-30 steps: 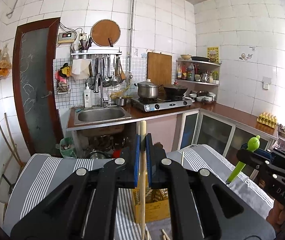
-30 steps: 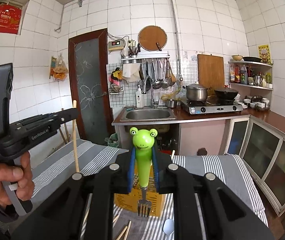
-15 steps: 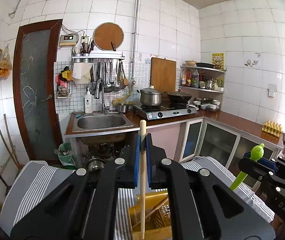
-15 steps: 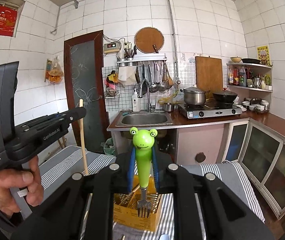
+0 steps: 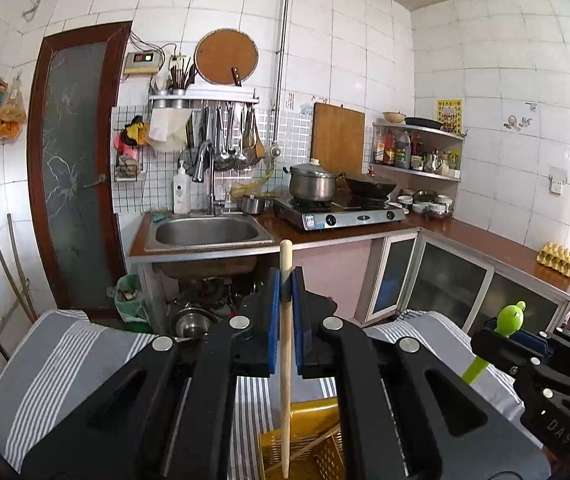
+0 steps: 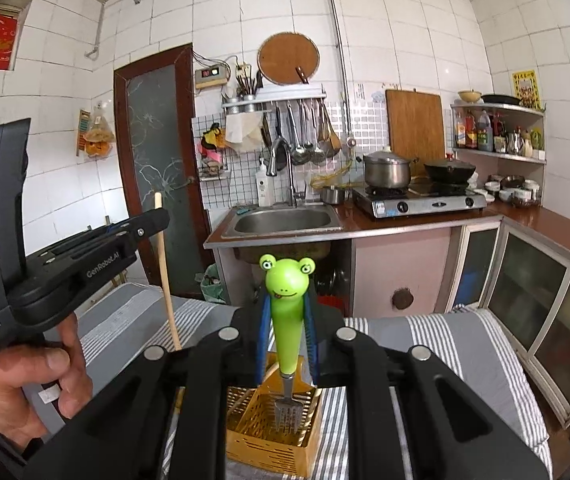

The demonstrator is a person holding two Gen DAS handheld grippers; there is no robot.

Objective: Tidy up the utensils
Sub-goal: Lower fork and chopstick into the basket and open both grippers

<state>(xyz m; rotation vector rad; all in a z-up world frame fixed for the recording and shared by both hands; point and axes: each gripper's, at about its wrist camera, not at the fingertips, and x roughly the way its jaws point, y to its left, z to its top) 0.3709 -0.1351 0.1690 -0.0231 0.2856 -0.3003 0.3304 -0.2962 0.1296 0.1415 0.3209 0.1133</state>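
The left hand-held gripper pinches a chopstick upright; the right hand-held gripper pinches a frog fork, tines down. Both hang above the yellow basket on the striped cloth. Released off-centre, either could strike the rim and tip out. Only the right view shows the basket whole, and the hand.

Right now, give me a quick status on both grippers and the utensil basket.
Left gripper shut on chopstick. Right gripper shut on frog fork, tines down. Both above yellow basket. Nothing blocking.
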